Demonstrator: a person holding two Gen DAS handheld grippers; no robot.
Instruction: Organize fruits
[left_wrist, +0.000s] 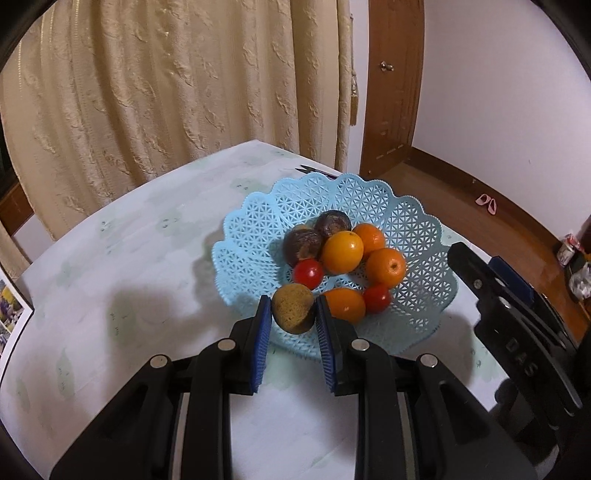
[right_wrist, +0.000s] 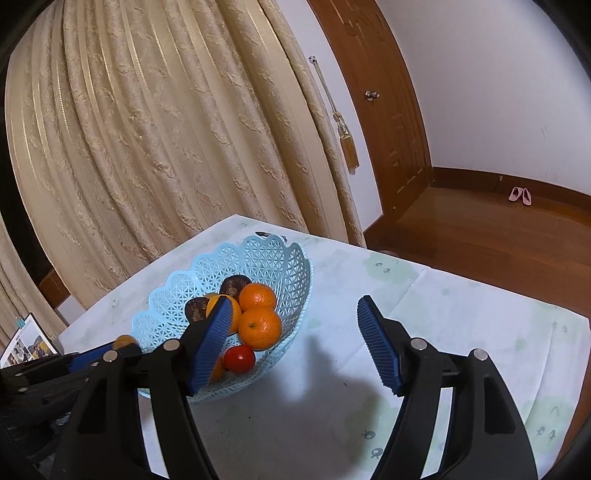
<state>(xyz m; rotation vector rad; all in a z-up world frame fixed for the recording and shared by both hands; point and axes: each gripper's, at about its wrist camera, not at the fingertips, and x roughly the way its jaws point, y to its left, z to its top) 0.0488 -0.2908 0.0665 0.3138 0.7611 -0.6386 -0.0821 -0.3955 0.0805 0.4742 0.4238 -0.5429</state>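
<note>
A brown, rough-skinned fruit (left_wrist: 293, 309) sits pinched between the blue pads of the left tongs (left_wrist: 291, 314), over the near rim of the light blue lattice basket (left_wrist: 413, 221). Inside the basket lie oranges (left_wrist: 385, 267), two red tomatoes (left_wrist: 308, 273) and two dark brown fruits (left_wrist: 303, 246). The basket stands on the pale table (left_wrist: 147, 258). The right tongs (right_wrist: 295, 339) hang spread wide and empty just beside the basket, above the table.

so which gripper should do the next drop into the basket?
Left. The left gripper already clamps a brown fruit at the blue basket near rim; the right gripper is open and empty.
</note>
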